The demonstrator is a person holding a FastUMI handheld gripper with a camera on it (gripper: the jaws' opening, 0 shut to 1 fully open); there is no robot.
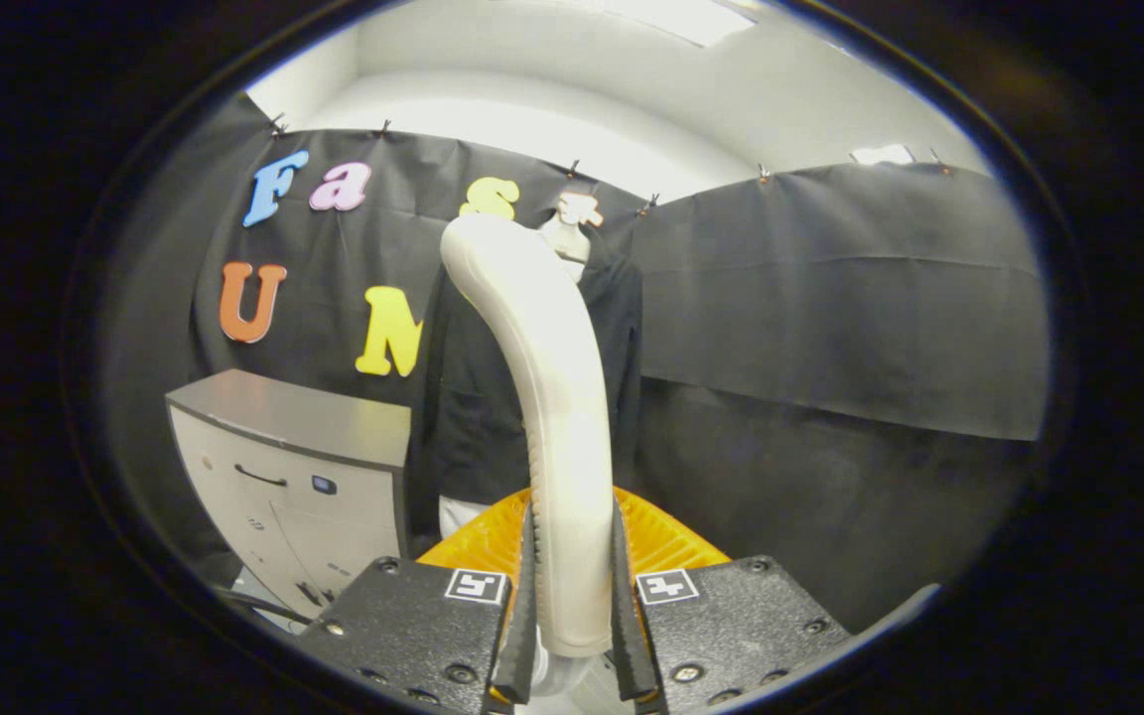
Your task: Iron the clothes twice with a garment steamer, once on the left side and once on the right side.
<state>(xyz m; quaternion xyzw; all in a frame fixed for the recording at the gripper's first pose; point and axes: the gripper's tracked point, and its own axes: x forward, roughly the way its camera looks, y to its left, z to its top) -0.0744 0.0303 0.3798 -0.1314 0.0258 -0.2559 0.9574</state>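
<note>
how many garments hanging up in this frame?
1. A dark garment hangs on a hanger against the booth wall, beyond the tool, partly hidden behind the steamer handle the tool is shut on. More could hide behind it.

The gripper view rides on the gripper, looking forward along its fingers — close on the clamped steamer handle, facing the hanging black garment near the booth wall.

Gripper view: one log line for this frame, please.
gripper: shut on steamer handle | handle: upright, between fingers | dark garment: hanging beyond, on booth wall | grey cabinet: beside garment
</note>
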